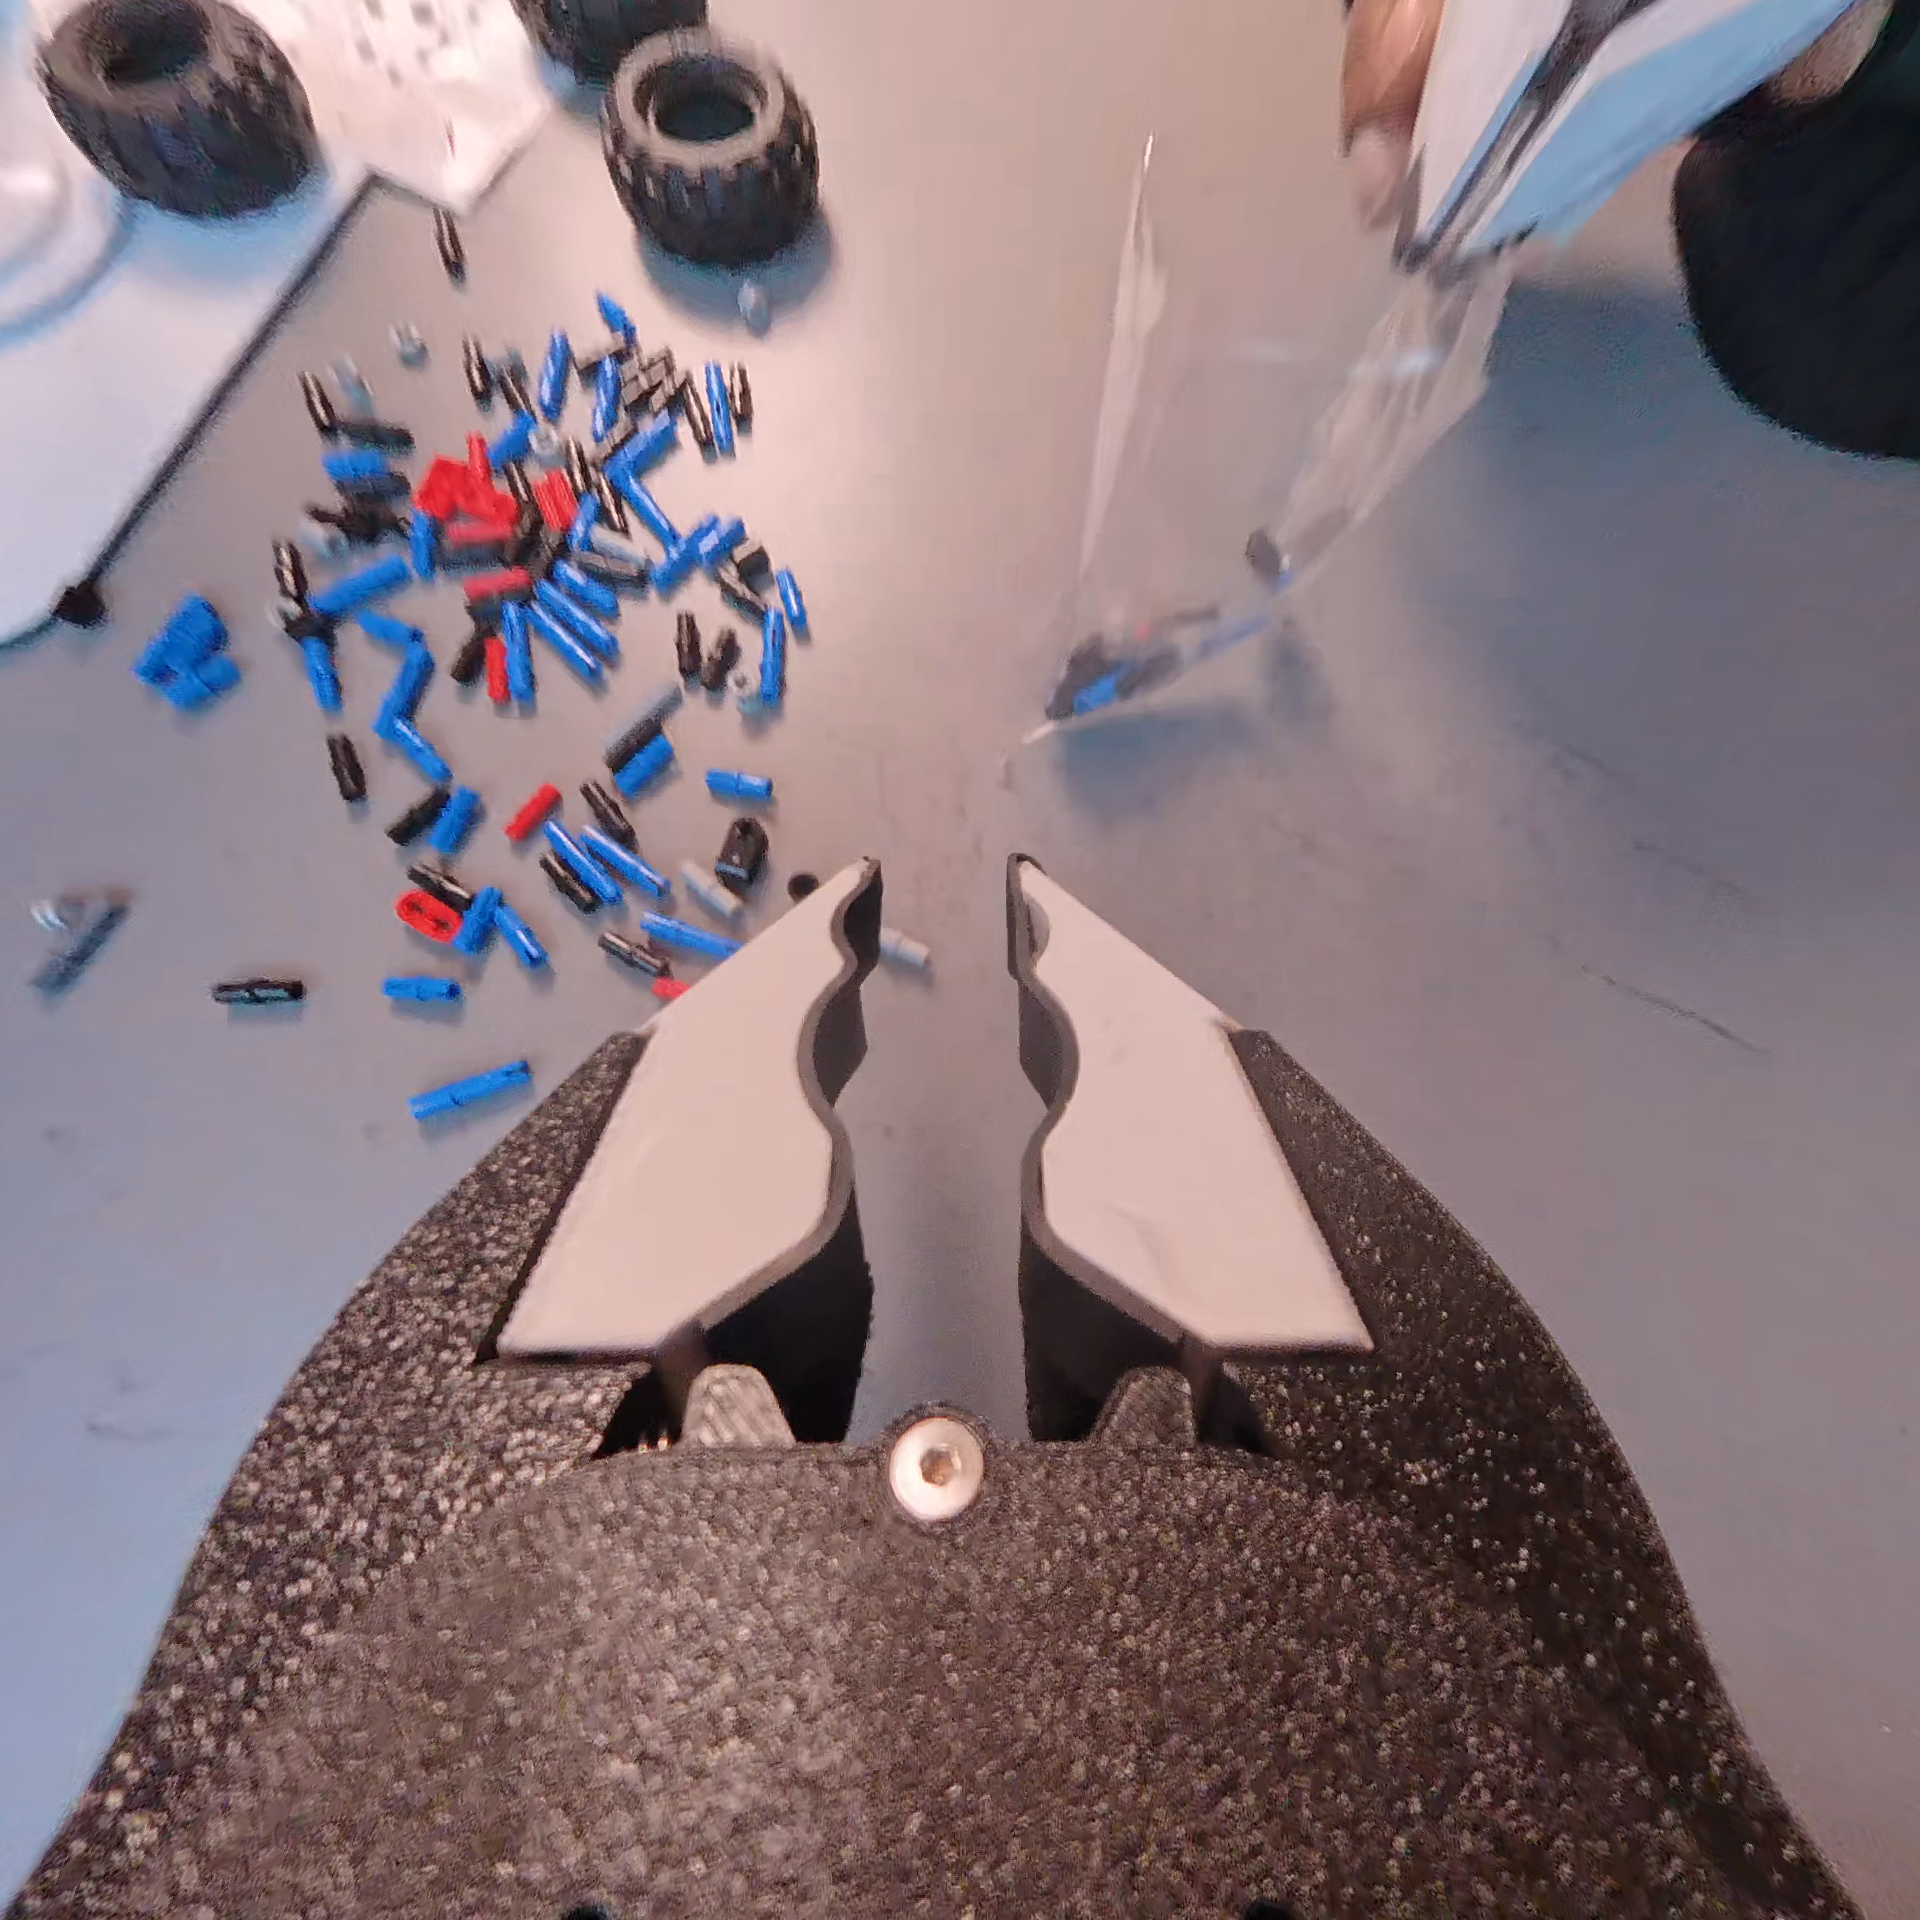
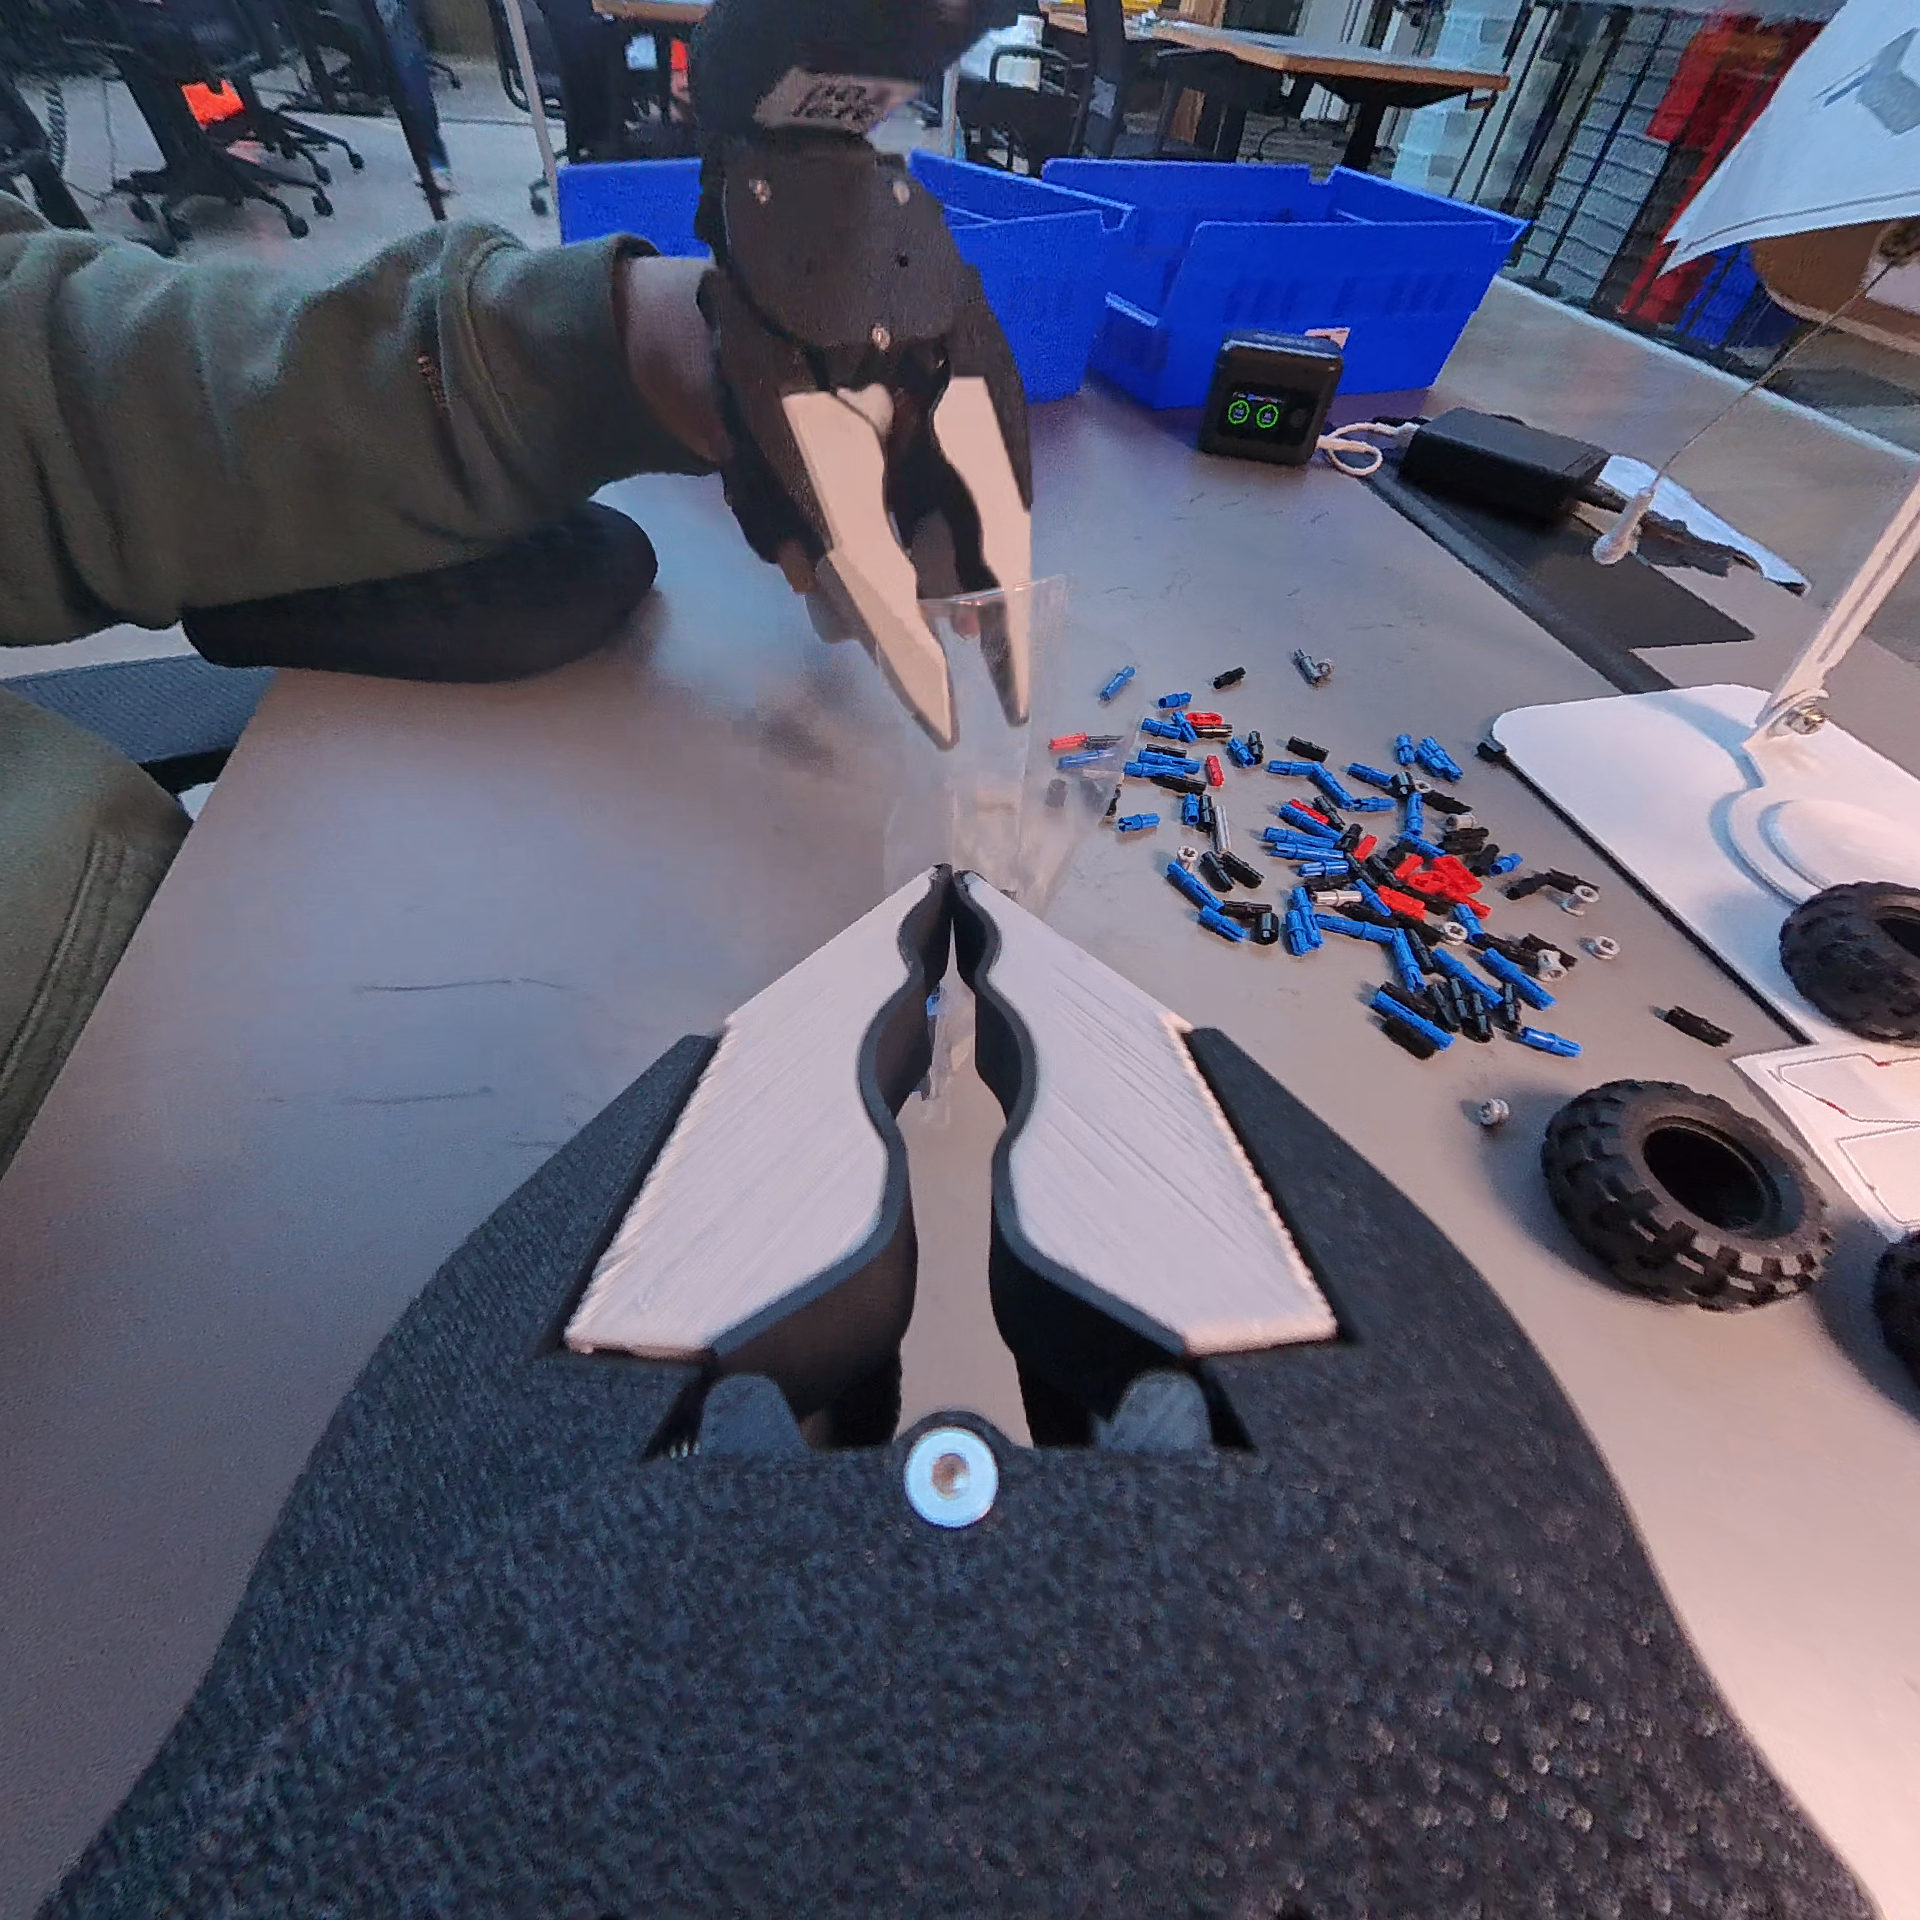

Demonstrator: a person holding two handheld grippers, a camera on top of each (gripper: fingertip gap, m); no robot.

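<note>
Dozens of small blue, black and red connector pins (image 2: 1361,883) lie spilled across the grey table (image 2: 520,935), most of the clear plastic bag's (image 1: 1195,499) contents apparently out. I have my right gripper (image 2: 952,878) pinched shut on one end of that bag, held tilted above the table, a few pins caught inside. My left gripper (image 1: 943,868) hangs beside it with jaws apart, empty. Black toy tyres (image 2: 1683,1195) sit near the pile.
</note>
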